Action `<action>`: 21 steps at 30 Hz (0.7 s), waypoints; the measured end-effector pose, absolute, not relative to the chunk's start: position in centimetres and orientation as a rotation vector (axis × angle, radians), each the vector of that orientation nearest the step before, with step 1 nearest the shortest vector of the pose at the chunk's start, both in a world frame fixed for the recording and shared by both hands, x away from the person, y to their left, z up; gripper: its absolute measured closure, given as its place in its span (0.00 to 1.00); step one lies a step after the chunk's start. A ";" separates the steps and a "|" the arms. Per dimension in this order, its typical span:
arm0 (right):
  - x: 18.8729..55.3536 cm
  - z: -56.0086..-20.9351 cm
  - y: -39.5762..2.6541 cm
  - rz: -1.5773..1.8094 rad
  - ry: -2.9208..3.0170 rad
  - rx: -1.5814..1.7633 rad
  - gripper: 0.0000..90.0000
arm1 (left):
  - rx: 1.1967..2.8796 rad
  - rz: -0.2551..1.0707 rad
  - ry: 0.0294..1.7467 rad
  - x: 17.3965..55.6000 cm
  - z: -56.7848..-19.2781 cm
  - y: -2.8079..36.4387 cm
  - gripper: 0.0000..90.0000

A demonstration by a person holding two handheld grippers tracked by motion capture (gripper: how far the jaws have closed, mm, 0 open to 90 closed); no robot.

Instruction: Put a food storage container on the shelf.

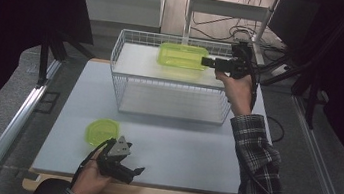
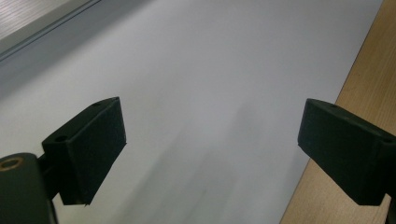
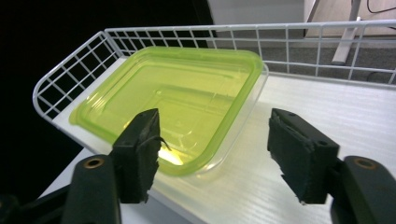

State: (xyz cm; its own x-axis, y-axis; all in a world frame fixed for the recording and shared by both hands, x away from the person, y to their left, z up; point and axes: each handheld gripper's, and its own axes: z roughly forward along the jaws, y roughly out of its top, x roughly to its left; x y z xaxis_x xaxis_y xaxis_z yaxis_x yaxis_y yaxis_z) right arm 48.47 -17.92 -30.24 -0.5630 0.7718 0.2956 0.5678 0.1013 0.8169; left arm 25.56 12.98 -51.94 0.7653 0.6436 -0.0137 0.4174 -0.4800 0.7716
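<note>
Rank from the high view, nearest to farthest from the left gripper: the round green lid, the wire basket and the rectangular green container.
From the left gripper:
1. Round green lid, on the mat just beyond it, to its left.
2. Wire basket, mid-table, farther back.
3. Rectangular green container, on the basket's upper shelf at the back, by the right gripper.

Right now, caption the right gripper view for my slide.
Open right gripper facing a green-lidded container on the wire rack's top shelf.

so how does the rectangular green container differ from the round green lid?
The rectangular container sits on the wire rack's top shelf; the round lid lies on the table mat. The container is larger and near the right tool; the lid is beside the left tool. Both are translucent green.
</note>
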 end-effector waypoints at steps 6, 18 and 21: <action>47.2 -30.4 -18.0 1.454 2.183 1.282 0.28 | 2.143 0.359 0.786 25.5 -51.9 12.9 0.08; 44.9 -31.2 -18.0 1.427 2.231 1.190 0.17 | 2.140 0.361 0.805 25.6 -51.8 13.0 0.08; 44.3 -31.5 -18.0 1.428 2.241 1.167 0.15 | 2.139 0.358 0.809 25.6 -51.7 13.1 0.08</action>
